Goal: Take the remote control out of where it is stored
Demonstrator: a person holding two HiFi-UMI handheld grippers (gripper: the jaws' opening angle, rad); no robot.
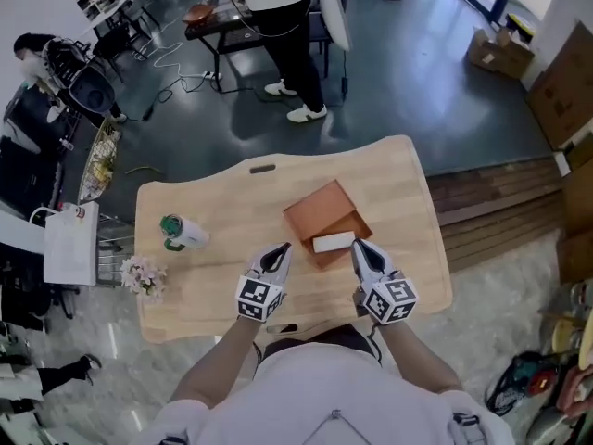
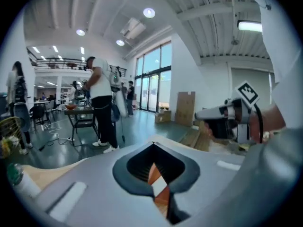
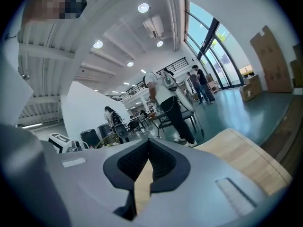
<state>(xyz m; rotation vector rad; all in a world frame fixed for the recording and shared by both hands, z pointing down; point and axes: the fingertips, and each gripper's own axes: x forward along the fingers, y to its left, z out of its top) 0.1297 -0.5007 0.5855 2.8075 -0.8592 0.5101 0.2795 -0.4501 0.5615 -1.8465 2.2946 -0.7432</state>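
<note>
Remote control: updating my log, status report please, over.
Left tool, right tool shut, empty. Remote control at brown box near edge, ungripped. Nothing blocking.

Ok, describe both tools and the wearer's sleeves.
Left tool and right tool: pale grey bodies tapering to points, black ribbed pads inside, each carrying a white cube with black square markers. The person wears a white top; forearms show no sleeves.

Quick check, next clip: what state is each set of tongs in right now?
Left tongs: closed, holding nothing.
Right tongs: closed, holding nothing.
</note>
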